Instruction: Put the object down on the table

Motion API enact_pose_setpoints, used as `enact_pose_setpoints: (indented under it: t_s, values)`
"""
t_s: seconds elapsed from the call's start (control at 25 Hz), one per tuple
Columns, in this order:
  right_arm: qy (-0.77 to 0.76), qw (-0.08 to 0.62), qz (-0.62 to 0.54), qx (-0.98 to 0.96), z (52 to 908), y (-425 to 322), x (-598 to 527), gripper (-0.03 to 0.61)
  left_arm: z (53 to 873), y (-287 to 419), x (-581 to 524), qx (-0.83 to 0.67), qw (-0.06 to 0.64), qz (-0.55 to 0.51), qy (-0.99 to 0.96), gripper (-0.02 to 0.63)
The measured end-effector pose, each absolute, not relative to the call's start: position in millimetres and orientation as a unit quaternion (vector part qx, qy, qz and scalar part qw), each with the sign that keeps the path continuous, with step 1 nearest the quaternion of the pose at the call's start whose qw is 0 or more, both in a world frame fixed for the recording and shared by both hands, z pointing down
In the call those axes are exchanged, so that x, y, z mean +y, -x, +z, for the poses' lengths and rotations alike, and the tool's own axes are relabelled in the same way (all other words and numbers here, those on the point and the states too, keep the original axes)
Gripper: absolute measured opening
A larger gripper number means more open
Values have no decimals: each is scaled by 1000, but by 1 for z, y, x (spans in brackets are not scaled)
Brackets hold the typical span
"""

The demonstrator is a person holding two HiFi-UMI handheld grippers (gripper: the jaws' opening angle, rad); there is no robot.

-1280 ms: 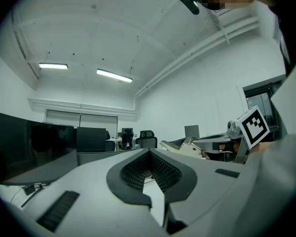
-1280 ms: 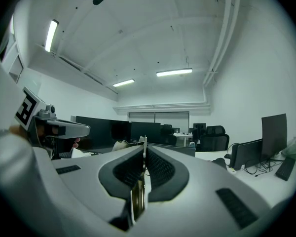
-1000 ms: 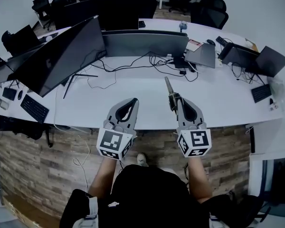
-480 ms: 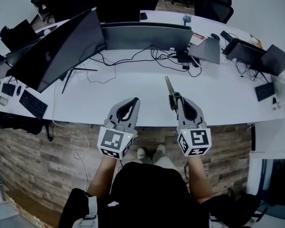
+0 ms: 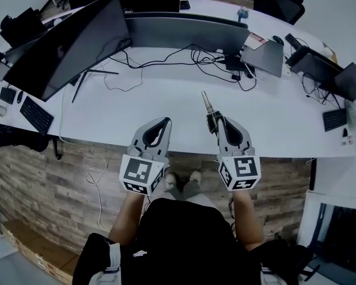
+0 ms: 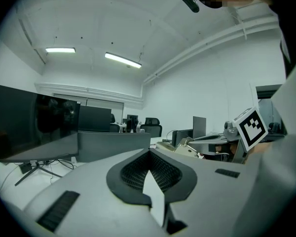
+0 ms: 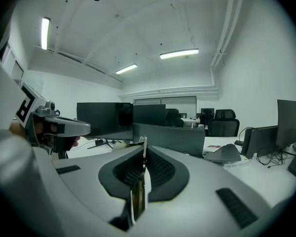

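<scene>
The head view looks steeply down on the table [image 5: 166, 108] from above; both gripper views face low across it, close, sharing the monitors [image 6: 29, 132]

Cool, even light fell from ceiling strips [image 6: 122, 59] (more of them glowed in the right gripper view), so the white table [image 5: 166, 108] was bright, with only faint shadows. Every view bulged at its edges; both gripper views faded to black at the corners.

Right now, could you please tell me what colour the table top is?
The table is white; the head view shows it best.
</scene>
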State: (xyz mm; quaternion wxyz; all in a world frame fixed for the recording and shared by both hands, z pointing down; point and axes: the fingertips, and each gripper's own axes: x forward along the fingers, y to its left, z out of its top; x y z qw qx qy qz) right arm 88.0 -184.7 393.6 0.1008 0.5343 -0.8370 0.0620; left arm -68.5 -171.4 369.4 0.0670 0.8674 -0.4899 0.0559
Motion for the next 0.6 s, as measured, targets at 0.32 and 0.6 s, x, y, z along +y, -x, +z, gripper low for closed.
enact_pose_setpoints:
  t_s: [0.32,0.6]
  values:
    - [-496,145,80,-852,438,-78,-201,25,400,68,-182,-508,105,71,-852,12]
    - [-461,183,110,-861,487,-63,-207,26,439,73,-187,-519,141,91,-838,12]
